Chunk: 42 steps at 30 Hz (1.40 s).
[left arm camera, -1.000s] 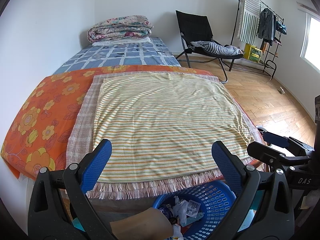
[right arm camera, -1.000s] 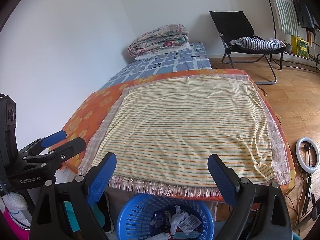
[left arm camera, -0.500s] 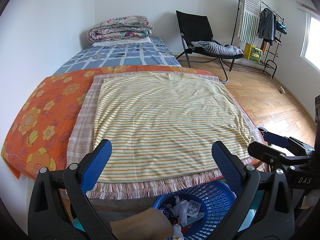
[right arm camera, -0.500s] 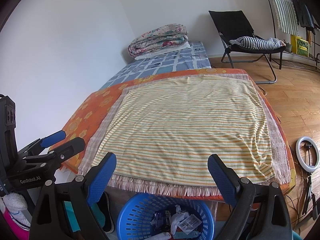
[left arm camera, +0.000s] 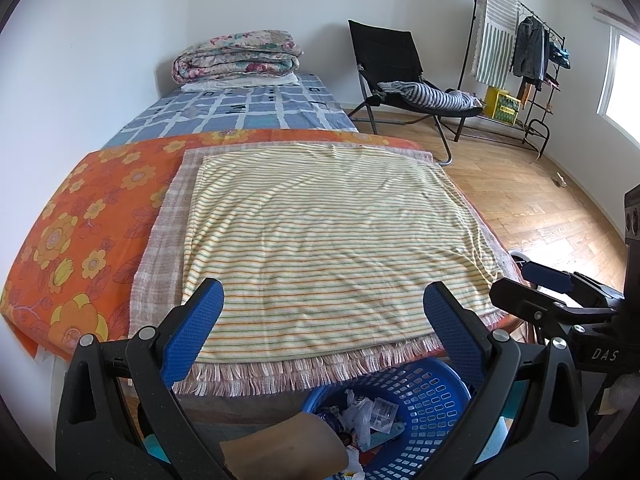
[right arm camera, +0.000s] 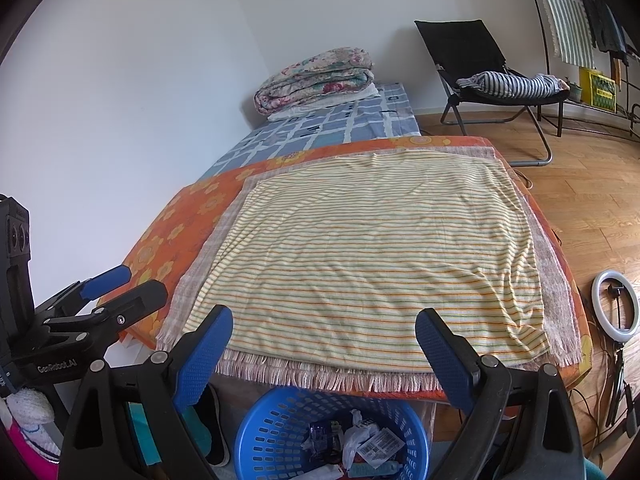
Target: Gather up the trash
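A blue plastic basket (right arm camera: 276, 424) stands on the floor at the foot of the bed, with crumpled wrappers and paper trash (right arm camera: 360, 444) inside. It also shows in the left wrist view (left arm camera: 432, 404), trash (left arm camera: 360, 416) in it. My left gripper (left arm camera: 324, 320) is open and empty above the basket. My right gripper (right arm camera: 324, 332) is open and empty above it too. The right gripper shows from the side in the left wrist view (left arm camera: 532, 288); the left one shows in the right wrist view (right arm camera: 116, 288). No trash shows on the striped cloth (left arm camera: 328, 240).
The bed carries an orange flowered sheet (left arm camera: 80, 216), a fringed blanket and folded quilts (left arm camera: 236, 60). A black folding chair (left arm camera: 392, 68) and a clothes rack (left arm camera: 520, 52) stand on the wooden floor. A ring light (right arm camera: 614, 308) and a shoe (right arm camera: 210, 428) lie on the floor.
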Each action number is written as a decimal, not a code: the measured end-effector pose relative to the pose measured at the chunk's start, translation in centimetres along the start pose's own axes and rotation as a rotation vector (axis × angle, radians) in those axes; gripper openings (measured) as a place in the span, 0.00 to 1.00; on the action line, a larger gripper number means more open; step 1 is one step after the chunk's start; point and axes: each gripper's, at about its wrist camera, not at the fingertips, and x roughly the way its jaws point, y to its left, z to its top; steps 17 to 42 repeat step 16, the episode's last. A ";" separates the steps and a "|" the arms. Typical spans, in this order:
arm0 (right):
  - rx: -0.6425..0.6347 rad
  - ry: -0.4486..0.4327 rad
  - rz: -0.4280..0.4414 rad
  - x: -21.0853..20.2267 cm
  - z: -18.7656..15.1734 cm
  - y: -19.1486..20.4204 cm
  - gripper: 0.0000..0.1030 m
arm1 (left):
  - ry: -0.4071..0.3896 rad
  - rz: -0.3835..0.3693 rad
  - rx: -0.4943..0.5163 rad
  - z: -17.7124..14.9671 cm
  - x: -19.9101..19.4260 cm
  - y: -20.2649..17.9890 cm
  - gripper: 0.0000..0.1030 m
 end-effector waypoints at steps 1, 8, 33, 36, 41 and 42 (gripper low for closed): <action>0.002 0.000 0.000 0.0 0.0 0.0 0.91 | 0.001 0.000 0.001 0.0 0.0 0.0 0.99; 0.001 0.003 -0.004 0.0 -0.2 0.0 0.91 | 0.001 0.002 0.000 0.1 0.0 -0.1 0.99; 0.003 0.008 -0.006 0.1 -0.4 0.2 0.91 | -0.005 0.013 0.005 0.0 -0.1 0.3 0.99; 0.003 0.008 -0.006 0.1 -0.4 0.2 0.91 | -0.005 0.013 0.005 0.0 -0.1 0.3 0.99; 0.003 0.008 -0.006 0.1 -0.4 0.2 0.91 | -0.005 0.013 0.005 0.0 -0.1 0.3 0.99; 0.003 0.008 -0.006 0.1 -0.4 0.2 0.91 | -0.005 0.013 0.005 0.0 -0.1 0.3 0.99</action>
